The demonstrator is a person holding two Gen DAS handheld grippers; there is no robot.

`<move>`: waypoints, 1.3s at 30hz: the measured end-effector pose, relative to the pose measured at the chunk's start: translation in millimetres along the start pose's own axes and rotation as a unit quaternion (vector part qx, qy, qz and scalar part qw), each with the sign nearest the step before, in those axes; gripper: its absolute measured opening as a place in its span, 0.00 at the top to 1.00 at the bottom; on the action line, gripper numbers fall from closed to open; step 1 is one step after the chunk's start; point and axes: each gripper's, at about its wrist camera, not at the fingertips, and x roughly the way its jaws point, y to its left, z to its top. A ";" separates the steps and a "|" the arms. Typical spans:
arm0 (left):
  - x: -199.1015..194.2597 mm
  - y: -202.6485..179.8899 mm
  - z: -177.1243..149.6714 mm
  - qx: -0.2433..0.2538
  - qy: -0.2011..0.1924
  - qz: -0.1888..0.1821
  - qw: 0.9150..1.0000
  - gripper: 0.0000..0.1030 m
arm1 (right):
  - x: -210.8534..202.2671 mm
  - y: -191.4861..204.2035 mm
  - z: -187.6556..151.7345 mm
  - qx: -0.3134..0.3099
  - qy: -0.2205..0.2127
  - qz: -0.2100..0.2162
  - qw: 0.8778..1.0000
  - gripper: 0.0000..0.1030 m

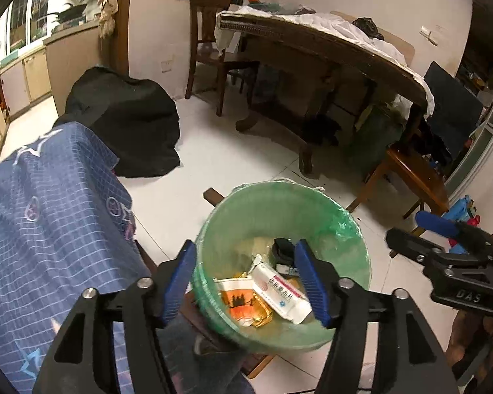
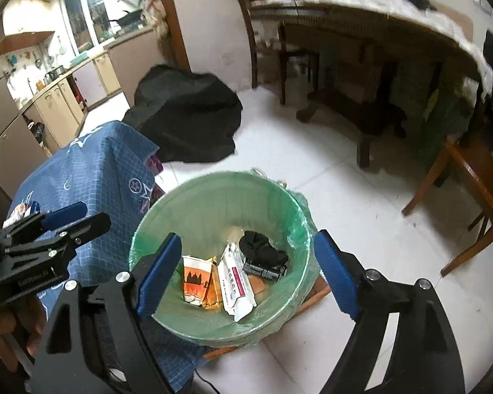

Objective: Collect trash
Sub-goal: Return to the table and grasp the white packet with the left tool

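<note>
Here, from the largest thing to the smallest:

Floor: the white tiled floor (image 2: 328,197) carries all; a black bundle (image 2: 187,115) lies near the wall, well apart from the work.

Bench: a surface under a blue checked cloth (image 2: 98,177) stands just beside the bin, at its left in both views. Near its far left edge some small packets (image 2: 21,211) seem to lie, too small to name.

Bin: the round trash bin (image 2: 220,262) with green liner stands on the floor, partly on a wooden board at its base.

Trash in the bin: an orange and white carton (image 2: 195,277), a white tube-shaped pack (image 2: 236,282), something yellow between them, a crumpled black piece (image 2: 263,248) and a dark flat pack (image 2: 264,271), all on the bottom.

Left gripper (image 1: 249,282): above the bin's near rim, jaws spread apart, nothing between the pads.

Right gripper (image 2: 243,274): also over the bin, jaws spread wide, holding nothing.

Done, as I judge: several pieces are already in the bin, and both grippers are empty over it, so a drop seems finished.

Left to do: perhaps the small packets on the bench; whether other trash remains elsewhere, I cannot tell.
</note>
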 end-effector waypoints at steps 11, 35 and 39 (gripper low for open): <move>-117.2 125.0 -73.5 -0.026 -0.054 0.060 0.996 0.27 | -54.6 70.4 -60.0 -0.033 -0.098 0.081 0.991 0.12; -226.1 405.2 -206.3 -0.314 -0.034 0.187 0.930 0.39 | -37.2 176.3 -103.9 -0.095 -0.057 0.157 0.981 0.12; -207.7 403.1 -209.3 -0.317 -0.022 0.176 0.932 0.55 | -38.9 181.7 -101.6 -0.103 -0.060 0.159 0.980 0.12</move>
